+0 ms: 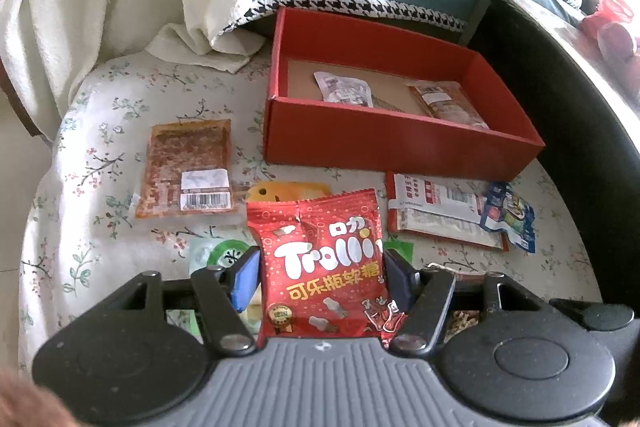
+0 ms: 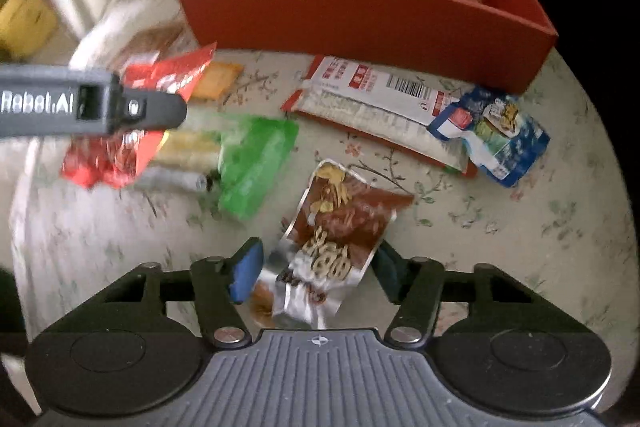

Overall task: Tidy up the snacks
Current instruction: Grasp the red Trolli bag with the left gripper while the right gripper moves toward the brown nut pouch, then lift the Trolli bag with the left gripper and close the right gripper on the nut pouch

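Near the table's front edge, my left gripper jaws clamp a red Trolli bag; my right gripper jaws pinch a brown-silver packet; the red box sits behind, bare cloth at left.

Glossy plastic Trolli bag, matt cardboard box — soft floral cloth beneath.

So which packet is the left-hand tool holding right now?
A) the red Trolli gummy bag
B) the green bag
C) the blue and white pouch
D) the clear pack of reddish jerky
A: in the left wrist view the red Trolli gummy bag stands pinched between the two fingers of the left gripper, while the green bag lies on the flowered cloth.
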The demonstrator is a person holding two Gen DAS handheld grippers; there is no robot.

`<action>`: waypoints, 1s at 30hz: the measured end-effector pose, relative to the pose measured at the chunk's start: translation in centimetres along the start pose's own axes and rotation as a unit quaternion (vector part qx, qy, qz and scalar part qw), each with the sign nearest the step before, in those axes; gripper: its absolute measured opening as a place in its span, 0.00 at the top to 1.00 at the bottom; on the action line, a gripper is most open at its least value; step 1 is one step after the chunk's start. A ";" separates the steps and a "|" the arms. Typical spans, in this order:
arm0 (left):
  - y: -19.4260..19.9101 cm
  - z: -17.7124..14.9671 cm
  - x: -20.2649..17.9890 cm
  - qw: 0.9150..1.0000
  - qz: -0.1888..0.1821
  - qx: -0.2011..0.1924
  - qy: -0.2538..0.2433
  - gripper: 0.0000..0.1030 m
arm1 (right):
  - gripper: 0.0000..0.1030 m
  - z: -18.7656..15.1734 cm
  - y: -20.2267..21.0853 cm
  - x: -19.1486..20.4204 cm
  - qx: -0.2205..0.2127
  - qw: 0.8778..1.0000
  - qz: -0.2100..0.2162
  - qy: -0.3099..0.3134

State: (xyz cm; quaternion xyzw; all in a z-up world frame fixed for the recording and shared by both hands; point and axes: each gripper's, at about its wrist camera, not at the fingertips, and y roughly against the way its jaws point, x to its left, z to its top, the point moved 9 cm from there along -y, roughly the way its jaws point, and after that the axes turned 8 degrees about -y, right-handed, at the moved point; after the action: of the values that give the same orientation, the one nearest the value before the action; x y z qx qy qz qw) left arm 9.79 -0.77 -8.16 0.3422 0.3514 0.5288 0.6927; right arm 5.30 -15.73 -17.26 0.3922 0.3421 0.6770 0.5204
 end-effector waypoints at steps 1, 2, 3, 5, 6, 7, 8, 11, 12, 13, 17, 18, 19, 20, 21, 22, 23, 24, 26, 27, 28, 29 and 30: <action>0.0 0.0 -0.1 1.000 -0.003 0.001 -0.001 0.45 | 0.40 -0.2 0.1 -0.4 0.005 1.000 0.000 0.004; 0.0 -0.1 -0.3 1.000 -0.004 0.002 -0.004 0.45 | 0.41 -0.2 0.3 -0.8 0.005 1.000 -0.001 0.009; 0.0 -0.1 -0.4 1.000 -0.004 0.002 -0.008 0.45 | 0.41 -0.3 0.4 -1.1 0.003 1.000 -0.006 0.016; -0.1 -0.2 -0.9 1.000 -0.002 0.004 -0.019 0.45 | 0.41 -0.4 0.6 -1.9 0.001 1.000 -0.017 0.021; -0.3 -0.3 -1.0 1.000 -0.001 0.007 -0.023 0.45 | 0.41 -0.4 0.5 -2.2 0.002 1.000 -0.018 0.017; -0.5 -0.4 -1.2 1.000 -0.001 0.009 -0.025 0.45 | 0.40 -0.4 0.4 -2.6 0.003 1.000 -0.012 0.007; -0.8 -0.5 -1.2 1.000 -0.001 0.012 -0.026 0.45 | 0.39 -0.4 0.2 -2.7 0.005 1.000 -0.011 0.002; -1.5 -0.7 -1.2 1.000 0.001 0.020 -0.024 0.43 | 0.29 -0.2 -0.1 -2.4 0.002 1.000 -0.018 0.014; -1.7 -0.8 -1.0 1.000 0.002 0.024 -0.019 0.43 | 0.20 -0.2 -0.3 -2.4 0.001 1.000 -0.026 0.016; -1.9 -0.8 -0.8 1.000 0.000 0.026 -0.014 0.43 | 0.16 -0.1 -0.5 -2.5 -0.001 0.999 -0.034 0.017; -3.0 -0.8 -0.1 0.999 0.014 0.031 -0.005 0.41 | 0.21 0.4 -0.6 -3.3 -0.008 0.999 -0.032 -0.009; -3.3 -0.9 0.0 0.999 0.016 0.037 -0.002 0.41 | 0.22 0.4 -0.6 -3.4 -0.009 0.999 -0.032 -0.011; -3.5 -1.0 0.0 0.999 0.015 0.040 0.000 0.39 | 0.22 0.5 -0.5 -3.7 -0.010 0.999 -0.034 -0.013; -3.5 -1.0 -0.1 0.999 0.015 0.038 -0.003 0.37 | 0.22 0.4 -0.5 -3.9 -0.011 0.999 -0.036 -0.012; -3.5 -1.0 -0.3 0.999 0.017 0.038 -0.007 0.37 | 0.21 0.3 -0.4 -4.0 -0.014 0.999 -0.040 -0.009; -3.5 -1.1 -0.4 0.999 0.019 0.039 -0.007 0.37 | 0.19 0.2 -0.5 -4.1 -0.015 0.999 -0.042 -0.008; -3.4 -1.2 -0.4 0.999 0.018 0.039 -0.004 0.36 | 0.17 0.1 -0.5 -4.3 -0.013 0.999 -0.041 -0.011; -3.2 -1.3 -0.6 0.999 0.012 0.039 -0.002 0.36 | 0.17 0.0 -0.4 -4.5 -0.014 0.999 -0.038 -0.012; -3.0 -1.3 -1.2 0.999 0.004 0.037 -0.008 0.36 | 0.17 0.2 -0.6 -4.4 -0.014 0.999 -0.038 -0.013; -2.9 -1.4 -1.4 0.999 0.007 0.037 -0.012 0.36 | 0.17 0.2 -0.6 -4.4 -0.015 0.999 -0.039 -0.013; -2.9 -1.5 -1.5 0.999 0.012 0.038 -0.013 0.36 | 0.17 0.2 -0.6 -4.4 -0.016 0.999 -0.039 -0.014; -3.0 -1.7 -1.6 0.999 0.015 0.039 -0.014 0.36 | 0.17 0.1 -0.5 -4.4 -0.017 0.999 -0.040 -0.014; -3.0 -1.9 -1.8 0.999 0.022 0.037 -0.017 0.36 | 0.16 0.0 -0.5 -4.4 -0.019 0.999 -0.039 -0.015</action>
State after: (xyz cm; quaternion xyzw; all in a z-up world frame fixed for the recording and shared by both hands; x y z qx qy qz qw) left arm 9.33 -2.92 -11.45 0.3845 0.3510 0.5244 0.6737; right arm 6.23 -19.93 -18.48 0.3785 0.3364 0.6564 0.5592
